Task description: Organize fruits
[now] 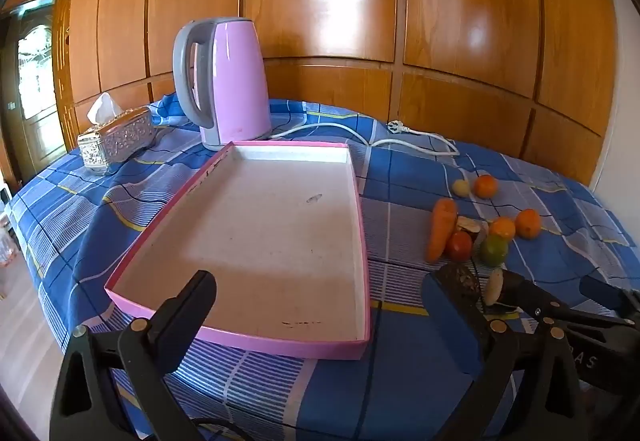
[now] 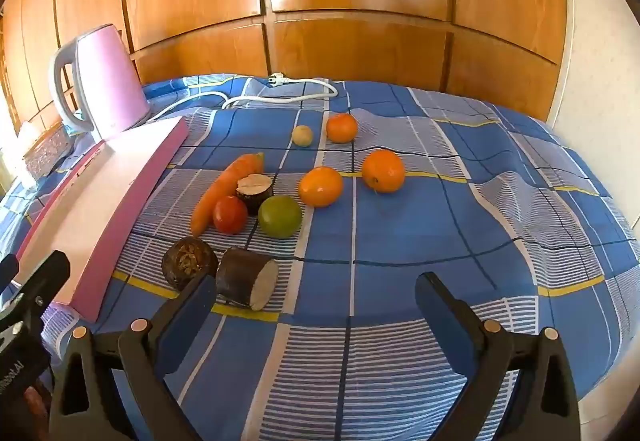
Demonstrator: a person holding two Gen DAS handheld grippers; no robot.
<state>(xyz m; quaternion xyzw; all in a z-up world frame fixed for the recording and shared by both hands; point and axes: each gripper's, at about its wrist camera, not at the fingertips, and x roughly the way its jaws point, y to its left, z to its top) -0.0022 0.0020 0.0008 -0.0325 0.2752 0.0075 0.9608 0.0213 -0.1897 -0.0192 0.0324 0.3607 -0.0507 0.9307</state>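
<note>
Nearest the lens on the right: right gripper, spread wide, nothing between its blue-padded fingers, hanging over the blue plaid cloth that covers the table. Just ahead of its left finger, a dark cut root piece lying on its side with the pale cut face outward, touching a dark round husk with a broken, seedy top.

Left gripper likewise spread wide and pinching nothing, poised over the near rim of a shallow pink tray. Tray lined in white, holding no fruit; only a few small smudges on its floor.

Beyond the root piece, a tight cluster beside the tray's long side: carrot, red tomato, green fruit, and a second cut root stub standing upright. Farther back, well apart on the cloth: two oranges, a smaller orange, and a small pale yellow fruit.

Partial white lettering on the gripper bodies at the picture edges, too cut off to read.

At the table's far side, a pink kettle with grey handle just behind the tray, its white cord and plug trailing across the cloth, and an ornate silver tissue box to the left. Behind, glossy wooden panelled wall; at far left, a glazed door.
</note>
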